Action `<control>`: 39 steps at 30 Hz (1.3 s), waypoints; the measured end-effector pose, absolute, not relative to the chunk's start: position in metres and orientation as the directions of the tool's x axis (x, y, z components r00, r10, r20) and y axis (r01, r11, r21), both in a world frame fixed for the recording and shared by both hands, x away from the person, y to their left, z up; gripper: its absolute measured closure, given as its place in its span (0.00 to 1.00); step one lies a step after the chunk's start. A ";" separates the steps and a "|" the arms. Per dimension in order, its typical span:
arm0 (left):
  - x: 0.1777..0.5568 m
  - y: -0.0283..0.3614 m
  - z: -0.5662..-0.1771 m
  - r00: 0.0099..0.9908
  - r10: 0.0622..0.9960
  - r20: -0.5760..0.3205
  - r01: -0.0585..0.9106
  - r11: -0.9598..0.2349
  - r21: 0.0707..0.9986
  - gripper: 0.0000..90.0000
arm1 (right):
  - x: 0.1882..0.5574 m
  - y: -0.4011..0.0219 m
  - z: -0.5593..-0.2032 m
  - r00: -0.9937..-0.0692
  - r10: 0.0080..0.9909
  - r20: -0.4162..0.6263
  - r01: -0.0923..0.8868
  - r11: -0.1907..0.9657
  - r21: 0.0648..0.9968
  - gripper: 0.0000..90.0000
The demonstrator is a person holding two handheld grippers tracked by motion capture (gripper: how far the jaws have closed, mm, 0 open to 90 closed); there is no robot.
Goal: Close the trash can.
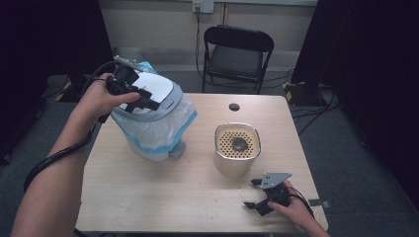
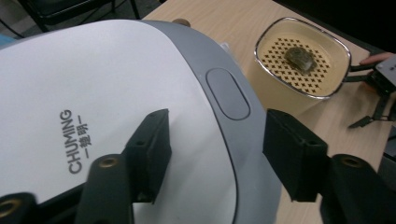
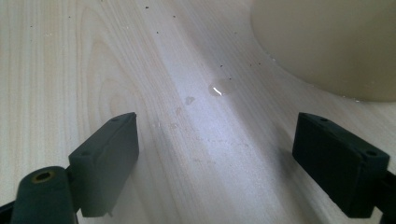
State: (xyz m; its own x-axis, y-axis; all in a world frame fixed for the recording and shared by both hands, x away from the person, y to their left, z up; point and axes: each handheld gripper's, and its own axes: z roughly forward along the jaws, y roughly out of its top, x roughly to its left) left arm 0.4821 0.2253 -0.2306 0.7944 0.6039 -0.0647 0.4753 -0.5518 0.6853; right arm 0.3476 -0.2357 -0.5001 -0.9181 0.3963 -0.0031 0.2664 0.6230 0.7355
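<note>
even overhead light falls on the pale worktop (image 1: pixel 197 197); dark surroundings fall to near black. soft shadows sit under the right gripper (image 3: pixel 215 154). a small glare spot marks a droplet (image 3: pixel 218 88). close jaws look slightly blurred; all views are grainy.

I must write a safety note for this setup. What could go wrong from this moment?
1. The bin looks tilted under the left hand-held gripper, whose open jaws hover over its smooth lid. Pressing there might tip it.
2. A small water drop lies on the table near the beige container; the open right hand-held gripper, low beside it, could smear the drop.
</note>
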 end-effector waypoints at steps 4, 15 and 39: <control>0.485 0.223 -0.232 0.780 0.626 -0.025 0.465 -0.552 0.692 0.56 | 0.348 -0.236 -0.500 -0.918 0.397 -0.003 0.267 0.623 0.735 0.16; 0.491 0.221 -0.234 0.754 0.657 0.019 0.456 -0.543 0.705 0.72 | 0.347 -0.236 -0.500 -0.918 0.397 -0.003 0.267 0.623 0.735 0.16; 0.440 0.253 -0.235 0.708 0.706 -0.020 0.475 -0.455 0.754 0.23 | 0.348 -0.236 -0.500 -0.918 0.397 -0.003 0.267 0.623 0.735 0.16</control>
